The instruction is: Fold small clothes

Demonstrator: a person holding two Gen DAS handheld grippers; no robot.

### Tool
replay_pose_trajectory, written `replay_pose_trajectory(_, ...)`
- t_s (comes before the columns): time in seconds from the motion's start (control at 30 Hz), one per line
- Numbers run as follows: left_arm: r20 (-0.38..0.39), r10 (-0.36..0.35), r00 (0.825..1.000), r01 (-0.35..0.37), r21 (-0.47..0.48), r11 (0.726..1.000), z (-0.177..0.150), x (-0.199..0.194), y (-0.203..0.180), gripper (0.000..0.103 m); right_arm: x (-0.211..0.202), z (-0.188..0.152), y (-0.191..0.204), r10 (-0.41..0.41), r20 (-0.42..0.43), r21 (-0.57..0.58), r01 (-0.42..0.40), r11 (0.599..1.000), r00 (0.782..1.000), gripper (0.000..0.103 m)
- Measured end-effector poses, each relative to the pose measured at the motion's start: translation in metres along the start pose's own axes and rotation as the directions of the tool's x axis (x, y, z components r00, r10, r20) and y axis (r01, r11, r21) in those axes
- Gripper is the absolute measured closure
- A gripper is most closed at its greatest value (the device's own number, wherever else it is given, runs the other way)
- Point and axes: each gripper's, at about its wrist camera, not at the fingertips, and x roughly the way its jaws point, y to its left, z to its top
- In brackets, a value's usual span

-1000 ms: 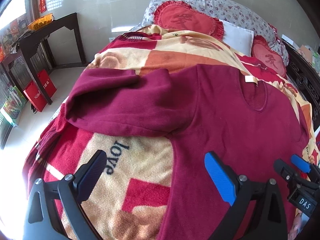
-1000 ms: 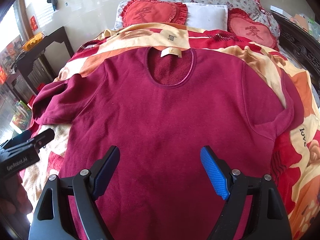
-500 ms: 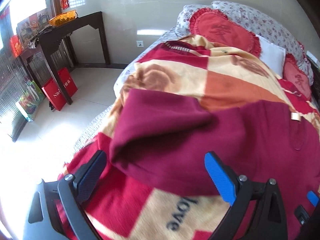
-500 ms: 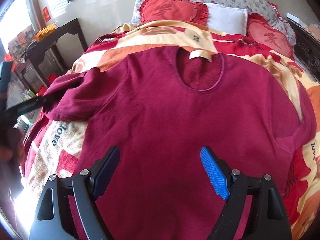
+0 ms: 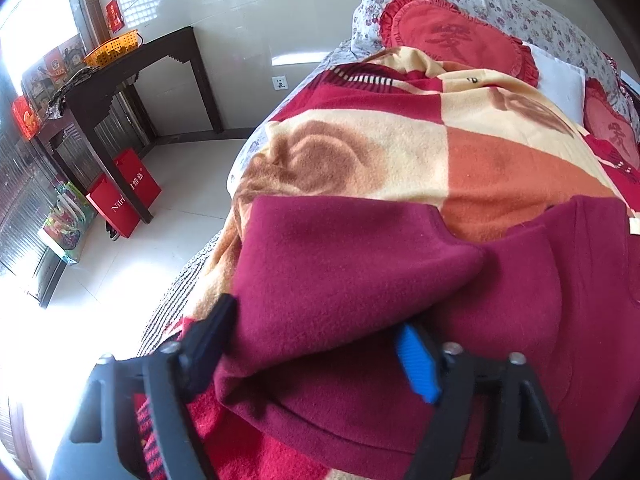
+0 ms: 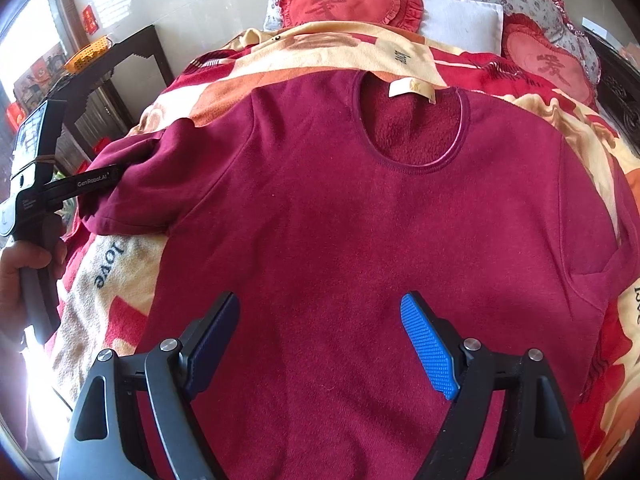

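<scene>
A dark red long-sleeved shirt [image 6: 360, 240] lies flat on the bed, neck hole and cream label toward the pillows. Its left sleeve [image 5: 340, 264] lies folded near the bed's left edge. My left gripper [image 5: 316, 344] is open, its fingers on either side of the sleeve's end, the cloth bulging between them. It also shows in the right wrist view [image 6: 80, 184] at the sleeve cuff. My right gripper [image 6: 320, 340] is open and empty, hovering over the shirt's lower body. The right sleeve [image 6: 600, 248] lies folded at the right.
A red, cream and orange blanket [image 5: 400, 152] covers the bed. Red heart cushions [image 6: 348, 0] and a white pillow [image 6: 460, 20] lie at the head. A dark side table [image 5: 132, 68] with an orange basket stands left, with red bags [image 5: 124, 196] on the floor below.
My left gripper has moved left and forward to the sleeve's end, so the cloth now sits between its fingers. My right gripper has moved slightly toward the shirt and stays open.
</scene>
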Motion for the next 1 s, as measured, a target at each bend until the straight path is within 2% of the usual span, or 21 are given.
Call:
replay_pose_trajectory(0.03, -0.005, -0.002, 1.0, 0.002, 0.003, 1.0, 0.001, 0.001, 0.0, 0.051, 0.001, 0.0, -0.001, 0.003, -0.003, 0.004, -0.003, 1.0, 1.0, 0.035)
replay_pose_trajectory(0.07, -0.014, -0.009, 1.0, 0.009, 0.0, 1.0, 0.002, 0.002, 0.001, 0.074, 0.001, 0.0, -0.001, 0.006, -0.006, 0.008, -0.006, 1.0, 1.0, 0.035)
replay_pose_trajectory(0.1, -0.023, -0.012, 1.0, 0.011, -0.007, 1.0, 0.002, 0.003, 0.003, 0.086, 0.002, -0.001, -0.002, 0.008, -0.007, 0.01, -0.008, 1.0, 1.0, 0.035)
replay_pose_trajectory(0.13, -0.033, -0.021, 0.999, 0.02, -0.027, 0.999, 0.003, 0.001, 0.007, 0.091, 0.001, -0.001, -0.002, 0.01, -0.007, 0.012, -0.01, 1.0, 1.0, 0.035)
replay_pose_trajectory(0.2, -0.017, -0.099, 0.995, 0.096, -0.097, 0.991, 0.006, -0.013, 0.019, 0.093, 0.0, -0.001, -0.003, 0.008, -0.004, 0.01, -0.008, 1.0, 1.0, 0.035)
replay_pose_trajectory(0.27, 0.017, -0.182, 0.983, 0.183, -0.142, 0.973, 0.011, -0.036, 0.024, 0.094, -0.004, -0.002, -0.006, 0.001, 0.008, 0.01, -0.001, 1.0, 1.0, 0.035)
replay_pose_trajectory(0.33, 0.067, -0.243, 0.968, 0.251, -0.14, 0.958, 0.015, -0.064, 0.021, 0.094, -0.006, -0.001, -0.011, -0.006, 0.016, 0.021, 0.006, 1.0, 1.0, 0.035)
replay_pose_trajectory(0.43, 0.113, -0.365, 0.924, 0.376, -0.099, 0.921, 0.019, -0.105, 0.001, 0.094, -0.009, 0.003, -0.021, -0.002, 0.026, 0.057, 0.001, 0.998, 1.0, 0.035)
replay_pose_trajectory(0.47, 0.122, -0.407, 0.905, 0.418, -0.082, 0.905, 0.02, -0.118, -0.008, 0.094, -0.012, 0.005, -0.025, -0.004, 0.034, 0.065, 0.002, 0.998, 0.999, 0.035)
replay_pose_trajectory(0.53, 0.137, -0.5, 0.855, 0.51, -0.05, 0.859, 0.018, -0.14, -0.03, 0.094, -0.019, 0.009, -0.033, -0.018, 0.055, 0.075, 0.014, 0.997, 0.998, 0.035)
replay_pose_trajectory(0.6, 0.115, -0.579, 0.807, 0.586, -0.032, 0.81, 0.011, -0.148, -0.055, 0.094, -0.028, 0.014, -0.045, -0.031, 0.079, 0.098, 0.023, 0.995, 0.996, 0.035)
replay_pose_trajectory(0.67, 0.073, -0.627, 0.775, 0.629, 0.002, 0.777, -0.004, -0.146, -0.087, 0.09, -0.035, 0.018, -0.062, -0.04, 0.099, 0.141, 0.026, 0.99, 0.994, 0.035)
replay_pose_trajectory(0.77, -0.053, -0.625, 0.779, 0.627, 0.051, 0.777, -0.04, -0.124, -0.135, 0.071, -0.043, 0.018, -0.09, -0.059, 0.115, 0.218, 0.032, 0.975, 0.992, 0.035)
replay_pose_trajectory(0.87, -0.252, -0.562, 0.788, 0.598, 0.1, 0.795, -0.077, -0.092, -0.172, 0.069, -0.042, 0.014, -0.109, -0.06, 0.098, 0.265, 0.032, 0.964, 0.993, 0.035)
replay_pose_trajectory(0.93, -0.276, -0.531, 0.801, 0.573, 0.102, 0.813, -0.088, -0.086, -0.171, 0.067, -0.039, 0.009, -0.111, -0.046, 0.081, 0.255, 0.024, 0.967, 0.996, 0.035)
replay_pose_trajectory(1.0, -0.254, -0.537, 0.804, 0.574, 0.1, 0.813, -0.089, -0.093, -0.159, 0.054, -0.035, 0.004, -0.108, -0.016, 0.069, 0.226, 0.0, 0.974, 0.997, 0.035)
